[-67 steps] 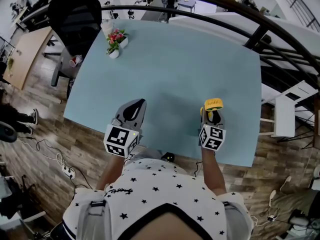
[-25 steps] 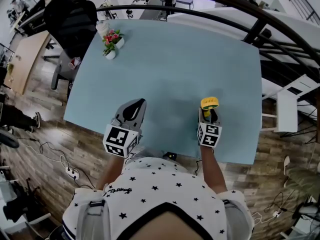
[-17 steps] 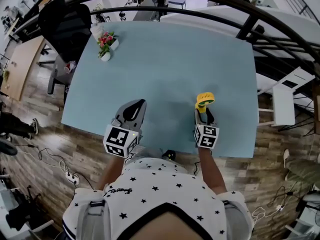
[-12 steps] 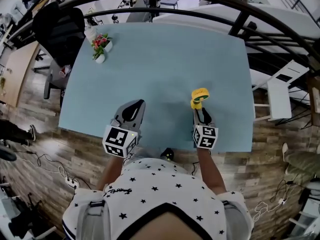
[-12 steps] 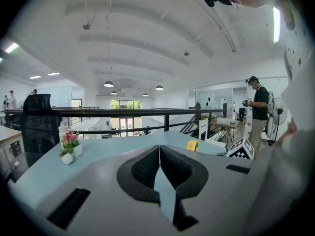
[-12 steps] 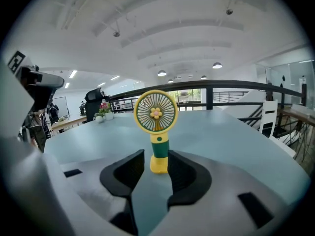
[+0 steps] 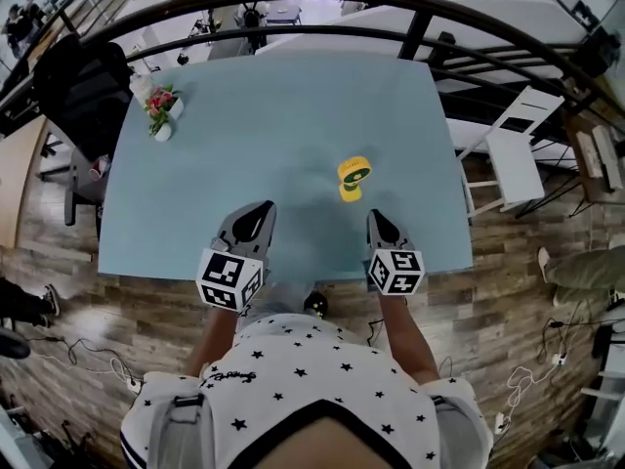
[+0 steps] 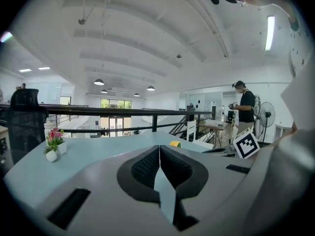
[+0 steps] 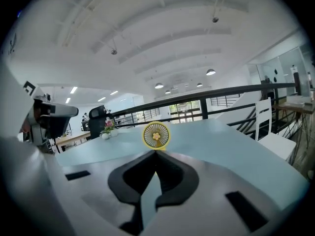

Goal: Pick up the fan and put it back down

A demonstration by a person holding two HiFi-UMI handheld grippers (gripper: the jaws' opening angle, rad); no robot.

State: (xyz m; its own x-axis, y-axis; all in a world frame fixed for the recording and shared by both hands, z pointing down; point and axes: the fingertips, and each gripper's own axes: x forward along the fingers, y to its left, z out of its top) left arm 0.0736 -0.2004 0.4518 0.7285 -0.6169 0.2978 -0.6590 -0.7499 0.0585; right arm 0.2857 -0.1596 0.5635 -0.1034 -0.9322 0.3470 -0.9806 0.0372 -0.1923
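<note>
Your fan (image 7: 354, 177) stands upright on the table (image 7: 293, 106), free, just ahead of your right gripper (image 7: 376, 219), whose jaws have just closed together on nothing; your left gripper (image 7: 259, 211) is pressed together too. Push the right one forward carelessly and you could topple the fan

Only the fan (image 7: 354, 176) and corner flower pots (image 7: 162, 117) interrupt the open table (image 7: 283, 115).

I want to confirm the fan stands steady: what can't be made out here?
- Right gripper view: base of the fan, hidden behind the right gripper.
- Left gripper view: all but the fan's yellow top, behind the left gripper.
- Head view: the fan's footing, too small.
</note>
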